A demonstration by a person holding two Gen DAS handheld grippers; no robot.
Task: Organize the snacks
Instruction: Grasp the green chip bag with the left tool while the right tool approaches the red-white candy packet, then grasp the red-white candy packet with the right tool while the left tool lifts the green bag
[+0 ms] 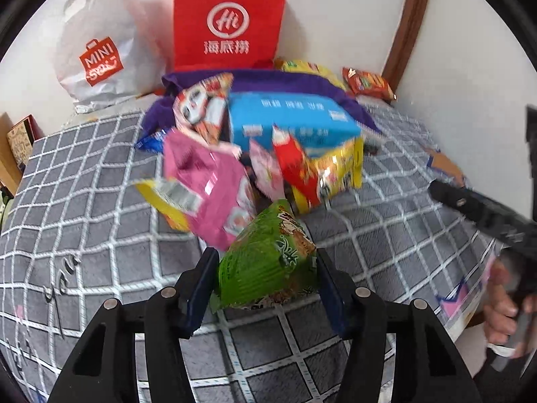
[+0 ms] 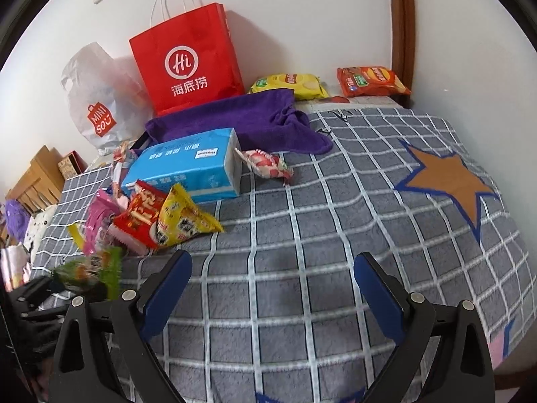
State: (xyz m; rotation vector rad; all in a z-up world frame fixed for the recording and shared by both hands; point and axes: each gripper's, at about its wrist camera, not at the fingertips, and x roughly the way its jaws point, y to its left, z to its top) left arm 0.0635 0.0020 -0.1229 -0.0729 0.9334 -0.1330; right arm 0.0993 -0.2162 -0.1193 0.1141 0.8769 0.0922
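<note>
Left gripper [image 1: 266,278]: pads are pressing on the green snack packet [image 1: 268,265];
Right gripper [image 2: 270,288]: hanging wide apart over the checked blanket [image 2: 302,235], gripping nothing

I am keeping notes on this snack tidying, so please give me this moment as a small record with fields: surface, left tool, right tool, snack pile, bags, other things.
surface: grey checked blanket with an orange star
left tool: left tool shut on the green snack packet
right tool: right tool open, nothing between its fingers
snack pile: pink packet, red packet, yellow packet
bags: red paper bag, white plastic bag, both against the wall
other things: blue tissue pack, purple cloth
</note>
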